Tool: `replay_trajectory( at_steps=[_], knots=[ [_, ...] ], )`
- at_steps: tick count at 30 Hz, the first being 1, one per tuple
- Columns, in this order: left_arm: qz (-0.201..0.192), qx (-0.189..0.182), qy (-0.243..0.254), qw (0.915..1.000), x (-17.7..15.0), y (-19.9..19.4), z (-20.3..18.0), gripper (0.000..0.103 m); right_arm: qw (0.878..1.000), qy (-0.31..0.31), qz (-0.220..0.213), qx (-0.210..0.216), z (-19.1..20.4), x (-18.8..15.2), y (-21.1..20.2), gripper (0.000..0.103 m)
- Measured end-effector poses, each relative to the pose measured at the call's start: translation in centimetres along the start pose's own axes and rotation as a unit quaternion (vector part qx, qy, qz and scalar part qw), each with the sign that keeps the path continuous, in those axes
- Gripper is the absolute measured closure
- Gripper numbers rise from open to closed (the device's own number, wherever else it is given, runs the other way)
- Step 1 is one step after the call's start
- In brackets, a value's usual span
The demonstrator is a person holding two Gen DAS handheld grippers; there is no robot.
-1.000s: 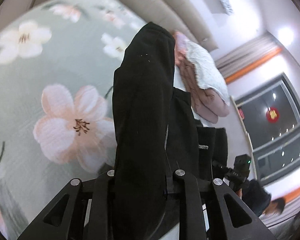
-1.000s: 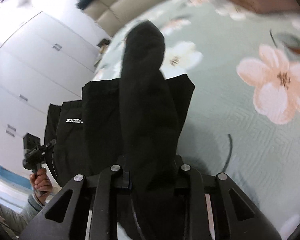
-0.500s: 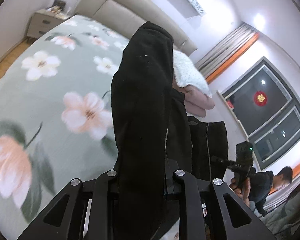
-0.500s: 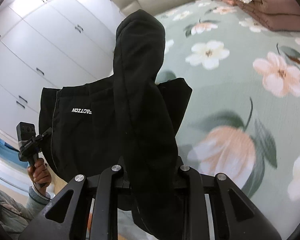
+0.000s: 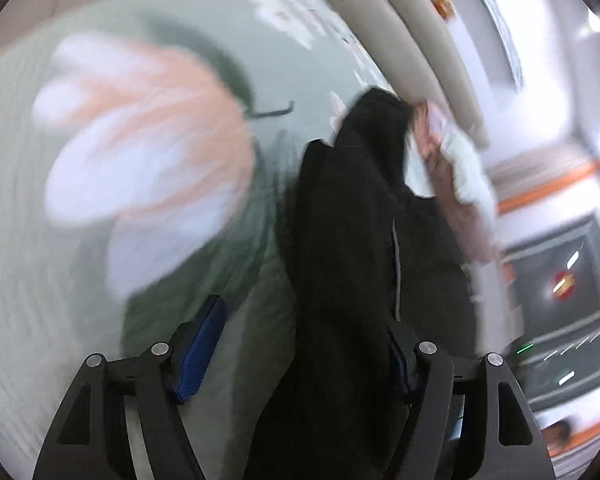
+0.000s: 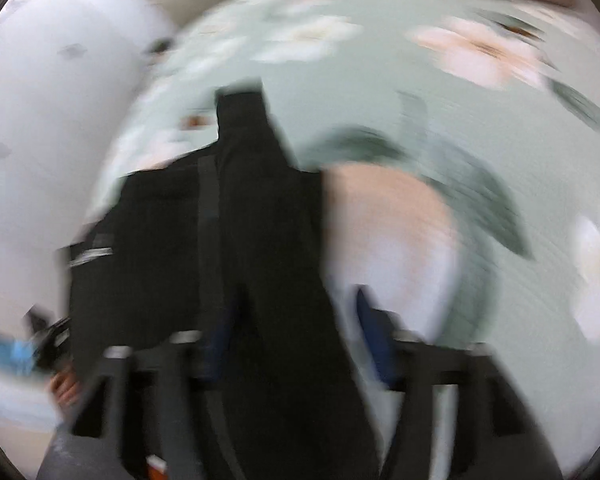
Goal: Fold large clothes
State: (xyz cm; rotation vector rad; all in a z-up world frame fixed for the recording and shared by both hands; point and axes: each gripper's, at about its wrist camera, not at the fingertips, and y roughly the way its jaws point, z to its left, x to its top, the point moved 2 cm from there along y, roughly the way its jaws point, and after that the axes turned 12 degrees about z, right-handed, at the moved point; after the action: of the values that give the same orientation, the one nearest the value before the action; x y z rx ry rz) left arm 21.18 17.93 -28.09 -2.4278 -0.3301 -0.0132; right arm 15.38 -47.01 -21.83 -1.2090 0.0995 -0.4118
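Bedroom scene: floral green bedspread (image 5: 100,320) under both tools. Black garment (image 5: 352,260) runs lengthwise away from each gripper, between the jaws. Left gripper (image 5: 300,344) and right gripper (image 6: 296,332) have just been opening; both stand wide, pads off the cloth. Neither hand is clearly nearer. Motion blur obscures the garment's far end and any contact.
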Motion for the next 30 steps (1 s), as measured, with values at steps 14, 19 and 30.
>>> replay_trajectory(
  at_steps=[14,19,30],
  knots=[
    [-0.128,0.255,0.246,0.9264,-8.0,-5.7,-17.4,0.030,0.982,-0.108,-0.110,-0.114,13.6,-7.4,-7.4,0.026],
    [-0.060,0.271,0.229,0.9331,-8.7,1.5,-17.3,0.030,0.982,-0.125,-0.068,-0.122,18.3,-7.4,-0.1,0.026],
    [-0.067,0.269,0.207,0.9382,-8.6,6.2,-13.5,0.015,0.979,-0.120,-0.080,-0.145,18.2,-8.8,6.0,0.018]
  ],
)
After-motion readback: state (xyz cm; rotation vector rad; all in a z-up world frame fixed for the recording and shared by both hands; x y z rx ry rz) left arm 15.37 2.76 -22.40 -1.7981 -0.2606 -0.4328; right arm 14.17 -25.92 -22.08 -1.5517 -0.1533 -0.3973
